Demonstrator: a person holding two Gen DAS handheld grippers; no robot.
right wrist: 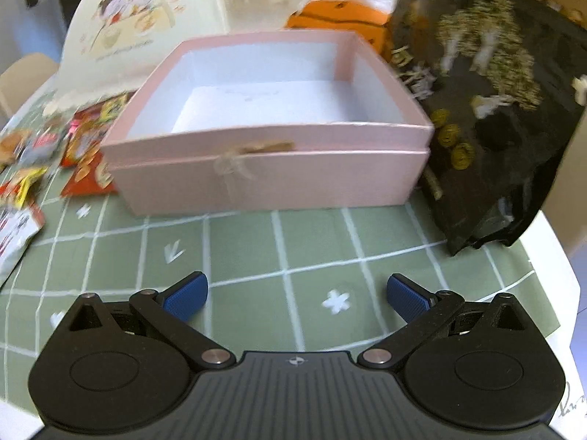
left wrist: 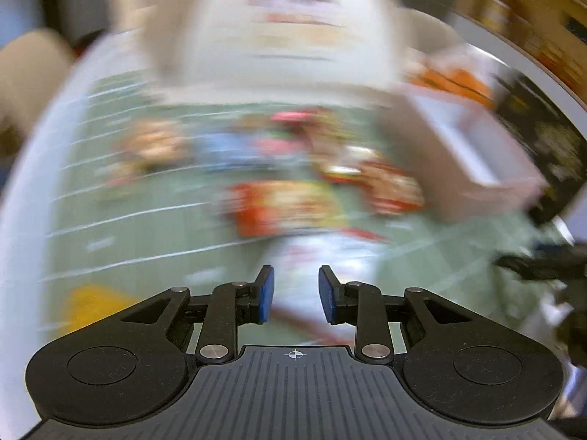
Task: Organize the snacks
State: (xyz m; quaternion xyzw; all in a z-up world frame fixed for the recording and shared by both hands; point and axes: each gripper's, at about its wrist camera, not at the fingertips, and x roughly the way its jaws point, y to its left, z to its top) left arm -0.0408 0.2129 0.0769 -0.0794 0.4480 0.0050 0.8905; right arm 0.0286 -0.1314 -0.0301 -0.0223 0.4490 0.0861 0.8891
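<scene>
Left wrist view is badly smeared, but the left gripper [left wrist: 296, 293] shows sharp: its blue fingers [left wrist: 265, 295] stand parted with a modest gap, nothing between them. Beyond them a jumble of snack packets [left wrist: 290, 183] lies on the green checked cloth [left wrist: 128, 220], a red-and-yellow packet [left wrist: 282, 212] nearest the middle, and a pale packet [left wrist: 315, 256] just ahead of the fingertips; whether it touches them cannot be told through the blur. Behind the pile looms a large cream bag [left wrist: 293, 36], and off to the right sits the pink box [left wrist: 458, 146].

Over to the right wrist view, much clearer. At far left the snack packets [right wrist: 73, 146] are scattered on the cloth [right wrist: 256, 256], one red packet [right wrist: 88, 179] just beside the pink box's left wall. The pink box [right wrist: 264, 179] sits dead centre on the counter [right wrist: 561, 311], open-topped, its white inside bare, a small ribbon bow [right wrist: 234, 165] on the front. Behind it, the cream bag [right wrist: 121, 29] with cartoon figures, then an orange box [right wrist: 337, 18]. Right of the pink box leans a black bag [right wrist: 495, 110] with gold print, touching its corner. Down front, the right gripper [right wrist: 297, 297] hovers over the cloth, fingers [right wrist: 185, 299] spread wide, holding nothing.
</scene>
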